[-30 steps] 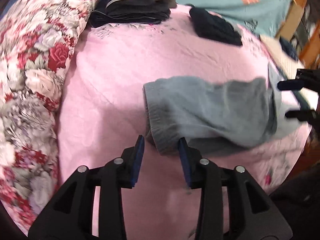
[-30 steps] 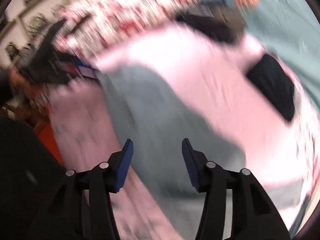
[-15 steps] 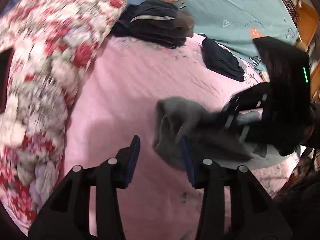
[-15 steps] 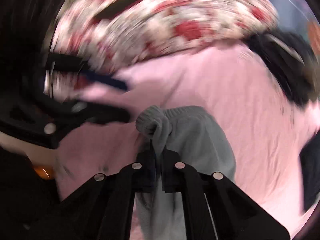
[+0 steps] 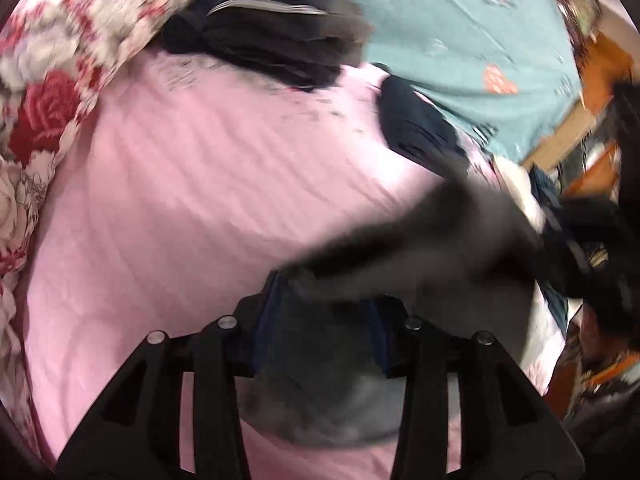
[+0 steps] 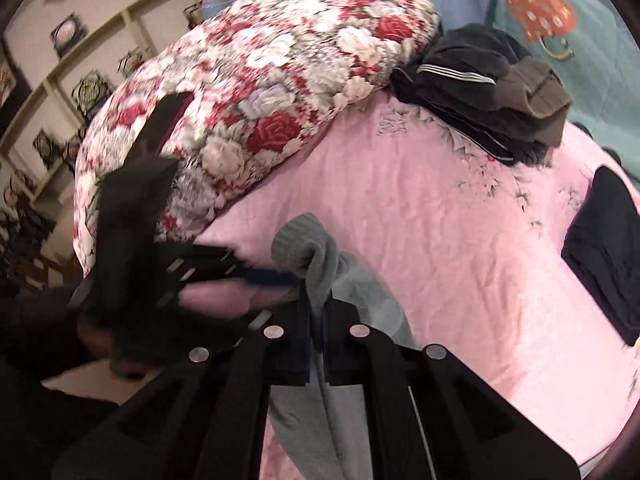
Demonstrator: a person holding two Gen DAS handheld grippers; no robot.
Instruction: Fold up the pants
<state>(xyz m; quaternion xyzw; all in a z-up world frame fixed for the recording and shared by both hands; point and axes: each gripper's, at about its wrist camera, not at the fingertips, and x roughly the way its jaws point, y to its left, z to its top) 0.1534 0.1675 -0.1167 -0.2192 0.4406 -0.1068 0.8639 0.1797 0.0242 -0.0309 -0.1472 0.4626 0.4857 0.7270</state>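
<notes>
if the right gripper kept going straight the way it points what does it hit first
Beyond the gray pants it already clamps, the right gripper probably meets the pink bedsheet, though depth is unclear.

Pants [image 6: 320, 268] grey, ribbed knit at cuff. Sheet [image 6: 440, 248] pink w/ faint grey floral print. Quilt [image 6: 280, 80] red, white & grey roses. Folded stack [image 6: 480, 92] black/navy w/ white stripes, brown piece on top. Blanket [image 5: 480, 40] teal w/ orange hearts. Gripper pads [image 5: 264, 320] blue, bodies black.
</notes>
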